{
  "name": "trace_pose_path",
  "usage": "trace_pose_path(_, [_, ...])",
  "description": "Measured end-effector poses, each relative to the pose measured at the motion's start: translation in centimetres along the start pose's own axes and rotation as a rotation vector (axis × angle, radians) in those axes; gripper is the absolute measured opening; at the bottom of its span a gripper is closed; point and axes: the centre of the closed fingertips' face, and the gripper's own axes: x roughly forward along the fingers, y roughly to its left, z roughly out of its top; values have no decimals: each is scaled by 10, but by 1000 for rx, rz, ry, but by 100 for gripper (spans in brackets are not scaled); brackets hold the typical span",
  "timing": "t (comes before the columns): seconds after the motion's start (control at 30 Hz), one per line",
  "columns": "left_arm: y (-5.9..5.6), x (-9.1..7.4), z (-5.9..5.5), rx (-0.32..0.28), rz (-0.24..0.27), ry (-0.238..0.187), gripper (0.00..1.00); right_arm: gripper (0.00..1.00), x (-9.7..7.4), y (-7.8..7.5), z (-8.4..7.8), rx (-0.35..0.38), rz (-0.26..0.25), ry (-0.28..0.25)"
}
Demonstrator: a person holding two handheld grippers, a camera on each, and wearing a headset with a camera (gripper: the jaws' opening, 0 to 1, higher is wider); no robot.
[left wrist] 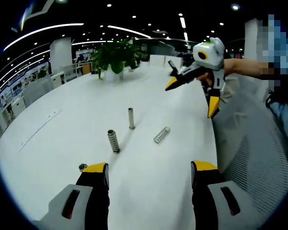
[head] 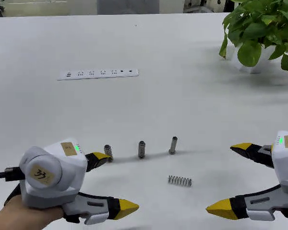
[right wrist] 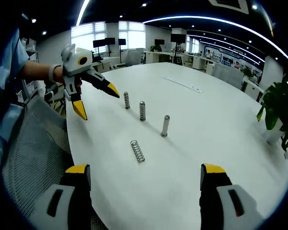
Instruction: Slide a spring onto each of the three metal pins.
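Three metal pins stand in a row on the white table. The left pin (head: 108,152) and the middle pin (head: 141,149) each carry a spring. The right pin (head: 173,145) is bare. A loose spring (head: 179,180) lies flat in front of it. My left gripper (head: 117,182) is open, its far fingertip close beside the left pin. My right gripper (head: 224,178) is open to the right of the loose spring. In the left gripper view I see the bare pin (left wrist: 131,118), the loose spring (left wrist: 161,134) and the right gripper (left wrist: 189,101). The right gripper view shows the loose spring (right wrist: 137,150), the bare pin (right wrist: 165,125) and the left gripper (right wrist: 100,106).
A white power strip (head: 98,73) lies farther back on the table. A potted plant (head: 259,28) stands at the back right. A mesh chair (right wrist: 33,143) sits at the table's near edge.
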Motion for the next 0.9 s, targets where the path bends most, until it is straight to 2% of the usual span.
trace_pose_path(0.23, [-11, 29, 19, 87, -82, 23, 57, 96, -5, 4, -11, 16, -11, 9])
trace_pose_path(0.4, [-17, 49, 26, 132, -133, 46, 47, 95, -10, 7, -14, 28, -18, 7])
trace_pose_path(0.6, [-21, 72, 21, 176, -167, 112, 35, 95, -15, 9, -19, 42, -31, 9])
trace_pose_path(0.73, [-23, 84, 19, 198, -180, 138, 33, 94, -17, 10, -21, 52, -38, 8])
trace_pose_path(0.9, [-24, 95, 14, 220, -191, 182, 26, 93, -18, 11, -24, 58, -42, 7])
